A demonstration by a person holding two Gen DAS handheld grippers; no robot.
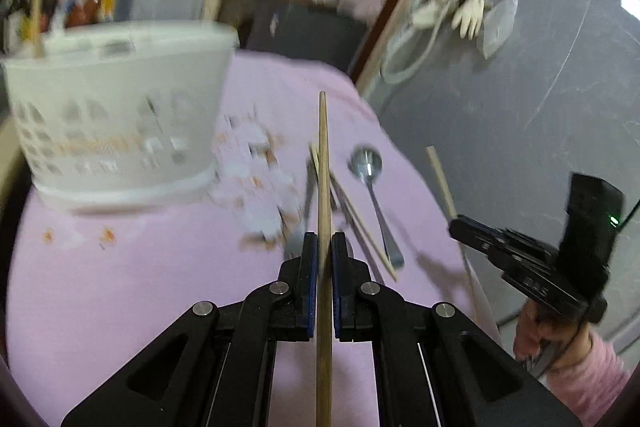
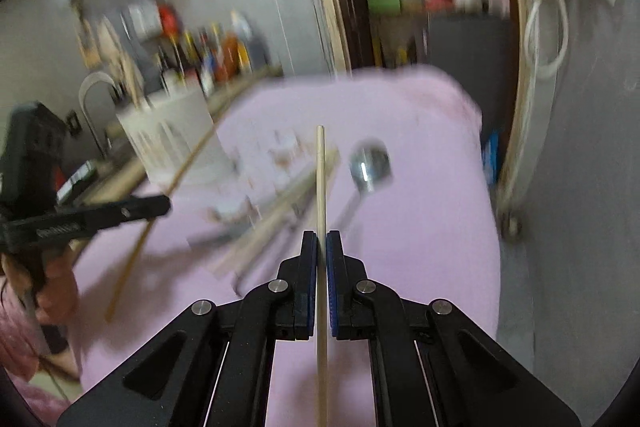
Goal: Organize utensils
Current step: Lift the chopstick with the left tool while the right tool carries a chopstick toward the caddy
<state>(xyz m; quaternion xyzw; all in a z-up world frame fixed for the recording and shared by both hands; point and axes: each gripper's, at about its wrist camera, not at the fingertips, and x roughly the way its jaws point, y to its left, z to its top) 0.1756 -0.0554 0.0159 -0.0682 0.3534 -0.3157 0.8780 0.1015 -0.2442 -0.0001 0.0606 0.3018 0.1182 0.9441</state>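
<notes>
Your left gripper [image 1: 324, 247] is clamped on one wooden chopstick [image 1: 323, 163], which runs straight ahead between the pads, raised above the pink cloth [image 1: 120, 275]. Your right gripper [image 2: 321, 247] is pinched on a second, paler chopstick [image 2: 320, 171] the same way. Ahead and left of the left gripper stands one white slotted basket [image 1: 120, 107]; a single wooden stick [image 1: 38, 7] leans out of it, though blur hides anything else inside. Just beyond the left fingertips, on the cloth, lie one metal spoon [image 1: 370, 183], what looks like two more chopsticks [image 1: 360, 223], and another metal utensil [image 1: 306, 203].
</notes>
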